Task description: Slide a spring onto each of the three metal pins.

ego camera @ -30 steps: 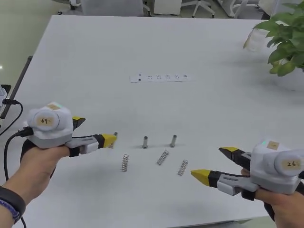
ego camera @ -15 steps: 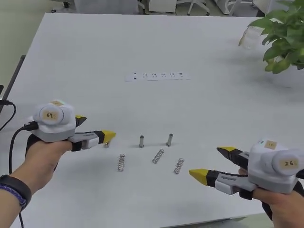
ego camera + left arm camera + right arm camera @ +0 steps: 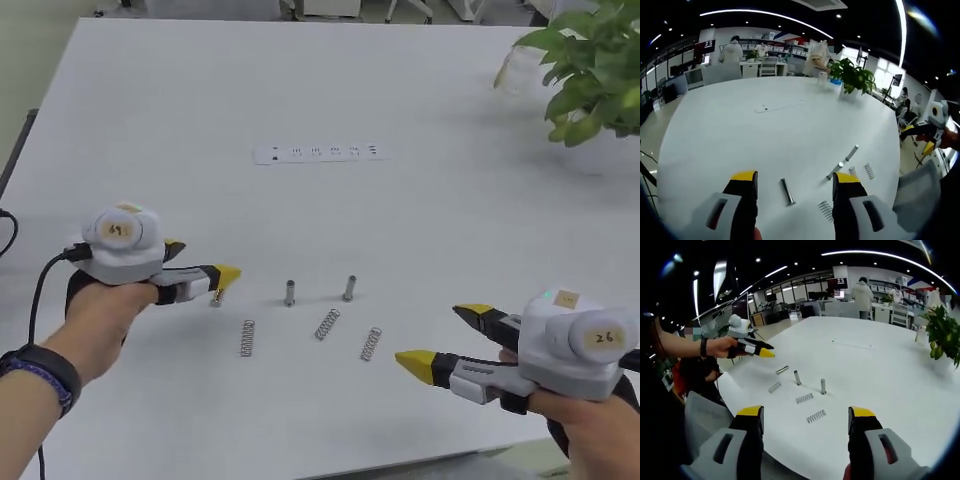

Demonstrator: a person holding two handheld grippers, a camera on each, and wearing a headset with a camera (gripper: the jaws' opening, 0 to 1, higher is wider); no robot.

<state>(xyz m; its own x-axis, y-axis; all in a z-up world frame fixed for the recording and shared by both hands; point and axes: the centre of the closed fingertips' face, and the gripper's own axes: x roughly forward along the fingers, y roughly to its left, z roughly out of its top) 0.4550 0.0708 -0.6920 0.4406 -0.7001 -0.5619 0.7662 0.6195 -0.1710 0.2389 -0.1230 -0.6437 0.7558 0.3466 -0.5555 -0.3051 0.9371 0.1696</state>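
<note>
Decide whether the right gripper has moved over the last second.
No. The right gripper sits at the same offset to the right of the nearest spring as before; the whole head view has merely shifted.

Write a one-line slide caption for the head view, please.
Left gripper and right gripper, both open, flank three metal pins and three loose springs on a white table.

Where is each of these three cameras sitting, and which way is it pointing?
Head view: on the headset, down at the table; left gripper and right gripper show.
Left gripper view: on that gripper, along its jaws toward the pins.
Right gripper view: on that gripper, along its jaws toward the springs.
Shared: pins and springs.
</note>
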